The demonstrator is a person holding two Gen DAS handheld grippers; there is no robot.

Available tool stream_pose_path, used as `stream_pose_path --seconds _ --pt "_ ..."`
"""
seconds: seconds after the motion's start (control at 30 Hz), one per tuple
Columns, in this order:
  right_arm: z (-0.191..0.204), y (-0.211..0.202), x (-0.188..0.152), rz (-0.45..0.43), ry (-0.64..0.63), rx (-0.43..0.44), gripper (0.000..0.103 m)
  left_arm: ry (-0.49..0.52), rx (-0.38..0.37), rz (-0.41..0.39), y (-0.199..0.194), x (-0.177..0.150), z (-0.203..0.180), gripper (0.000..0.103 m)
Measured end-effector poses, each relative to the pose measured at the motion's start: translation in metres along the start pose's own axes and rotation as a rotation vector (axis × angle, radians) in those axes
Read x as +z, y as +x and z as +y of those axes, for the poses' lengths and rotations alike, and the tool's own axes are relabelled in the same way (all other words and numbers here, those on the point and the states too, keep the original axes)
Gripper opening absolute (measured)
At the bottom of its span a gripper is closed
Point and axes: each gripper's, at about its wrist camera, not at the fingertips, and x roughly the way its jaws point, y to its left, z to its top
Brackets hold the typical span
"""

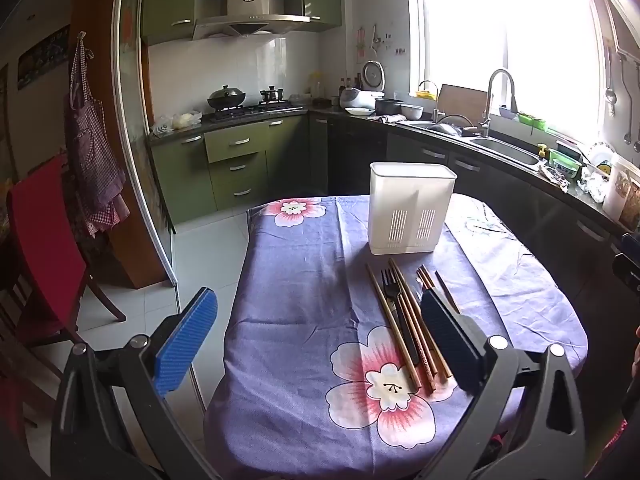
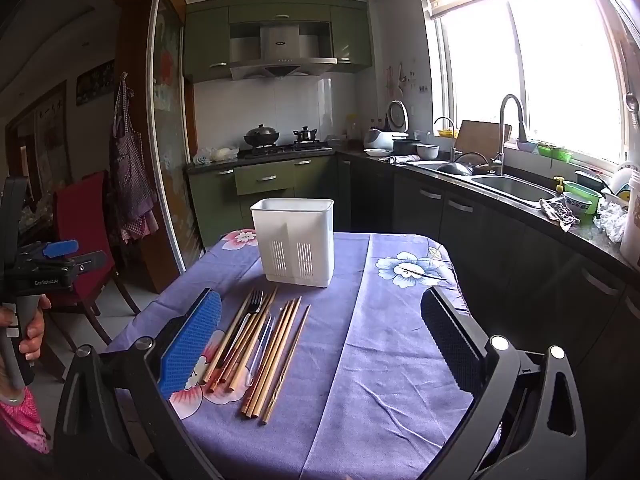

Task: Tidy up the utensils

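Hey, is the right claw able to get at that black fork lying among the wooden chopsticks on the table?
Probably yes. The right claw is open and empty, and the black fork lies uncovered among the wooden chopsticks, though they crowd it closely.

Plenty of room on the worktop [image 2: 400, 360]: the whole right half of the purple cloth is bare, so the right claw [image 2: 320, 344], jaws spread wide, has an open lane straight ahead with nothing under or between them. The only stuff in the way is the row of chopsticks and a fork [image 2: 256, 344] lying flat left of centre, plus the white utensil holder [image 2: 294, 240] standing upright just behind their far tips. The left claw [image 1: 320, 344] is wide open too, its right finger [image 1: 448, 340] sitting over that row, with bare cloth to its left.
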Motion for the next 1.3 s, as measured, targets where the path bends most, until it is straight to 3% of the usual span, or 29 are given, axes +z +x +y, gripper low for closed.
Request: stream_pose_path --seconds 1.3 --pt "-0.0004 0.0061 -0.0001 0.007 0.002 0.004 0.099 -0.004 0.004 0.011 0.0077 0.0023 0.0006 0.097"
